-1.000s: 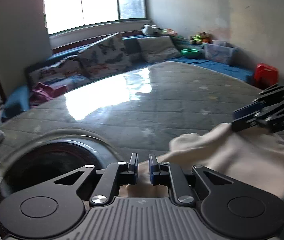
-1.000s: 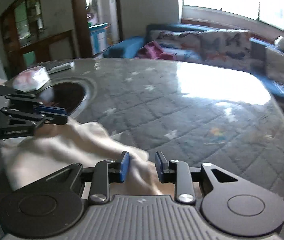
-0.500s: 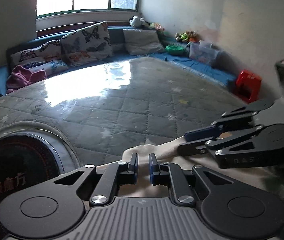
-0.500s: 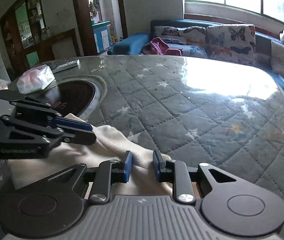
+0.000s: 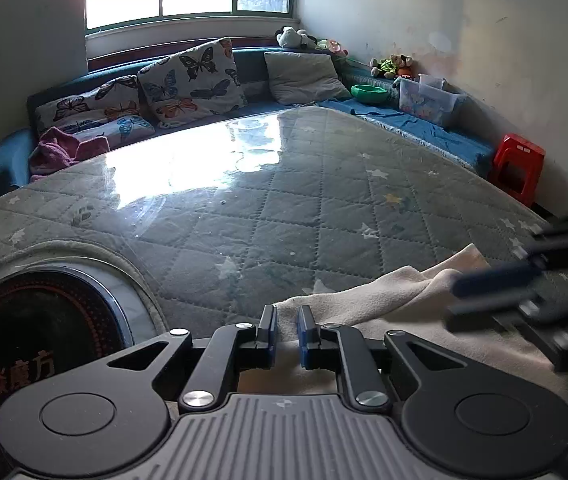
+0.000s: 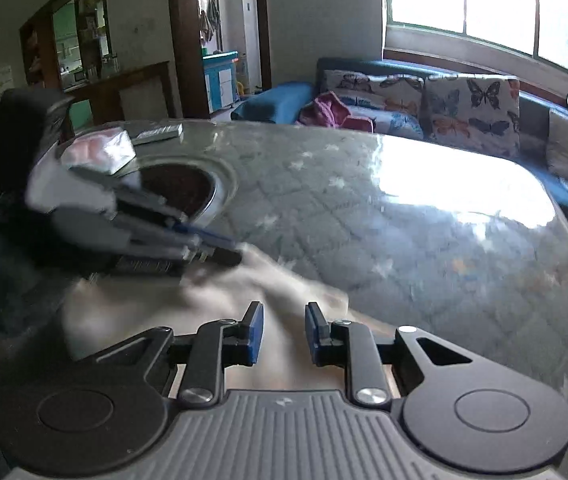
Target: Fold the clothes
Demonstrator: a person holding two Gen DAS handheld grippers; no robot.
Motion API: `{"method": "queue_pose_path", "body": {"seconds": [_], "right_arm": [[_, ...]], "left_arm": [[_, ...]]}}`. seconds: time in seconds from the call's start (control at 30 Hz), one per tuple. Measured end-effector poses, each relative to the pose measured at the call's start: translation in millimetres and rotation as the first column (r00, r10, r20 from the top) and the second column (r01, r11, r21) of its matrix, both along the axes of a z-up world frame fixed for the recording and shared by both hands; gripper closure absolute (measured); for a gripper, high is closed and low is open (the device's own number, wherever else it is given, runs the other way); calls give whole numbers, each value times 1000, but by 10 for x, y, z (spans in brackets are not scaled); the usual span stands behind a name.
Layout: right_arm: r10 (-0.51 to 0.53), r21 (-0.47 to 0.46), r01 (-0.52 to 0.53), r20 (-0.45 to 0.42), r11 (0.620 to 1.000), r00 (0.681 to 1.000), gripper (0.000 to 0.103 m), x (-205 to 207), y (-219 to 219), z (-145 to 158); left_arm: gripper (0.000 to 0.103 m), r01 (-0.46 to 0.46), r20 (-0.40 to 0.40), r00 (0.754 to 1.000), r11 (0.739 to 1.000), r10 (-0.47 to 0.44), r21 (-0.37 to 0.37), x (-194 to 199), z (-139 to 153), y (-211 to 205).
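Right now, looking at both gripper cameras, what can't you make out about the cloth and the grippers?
- Cloth: its near part is hidden under the left gripper; what garment it is can't be told.
- Right gripper in the left wrist view: motion-blurred and cut by the right edge.
- Right wrist view: cloth and left gripper are smeared, so its grip is unclear.

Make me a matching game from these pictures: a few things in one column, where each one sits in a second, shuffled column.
Things:
1. cream fleece garment
2. red plastic stool
3. pink crumpled cloth
4. green plastic bowl

Places:
A. on the blue bench by the clear storage box
B. on the floor at the wall
C. on the quilted grey table cover, near edge
D. on the sofa beside the butterfly cushions

Pairs: 1-C, 2-B, 3-D, 4-A
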State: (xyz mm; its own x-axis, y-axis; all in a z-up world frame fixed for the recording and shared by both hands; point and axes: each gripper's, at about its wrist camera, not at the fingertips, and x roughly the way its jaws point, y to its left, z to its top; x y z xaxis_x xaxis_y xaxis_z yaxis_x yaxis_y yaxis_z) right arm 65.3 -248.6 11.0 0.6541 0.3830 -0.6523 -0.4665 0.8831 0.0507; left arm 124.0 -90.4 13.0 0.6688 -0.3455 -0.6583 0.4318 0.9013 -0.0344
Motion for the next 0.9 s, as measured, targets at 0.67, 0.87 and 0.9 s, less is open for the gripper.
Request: {"method": "queue_pose_path", "body": {"seconds": [0.67,0.87,0.9], "right_arm": [[-103,-31,103,22,994,994,83,-301,-357,51],[-1,-48,4,53,999,999,83,-554,-154,98],[15,-53,-12,57,998,998,83,-601,-119,97]], "left_arm": [[78,46,58,997,998,-44,-36,-396,142,-14],[78,137,92,987,988,-130,-67,-889,184,-119],[78,146,96,986,987,-139,-67,-964,174,-139]]}}
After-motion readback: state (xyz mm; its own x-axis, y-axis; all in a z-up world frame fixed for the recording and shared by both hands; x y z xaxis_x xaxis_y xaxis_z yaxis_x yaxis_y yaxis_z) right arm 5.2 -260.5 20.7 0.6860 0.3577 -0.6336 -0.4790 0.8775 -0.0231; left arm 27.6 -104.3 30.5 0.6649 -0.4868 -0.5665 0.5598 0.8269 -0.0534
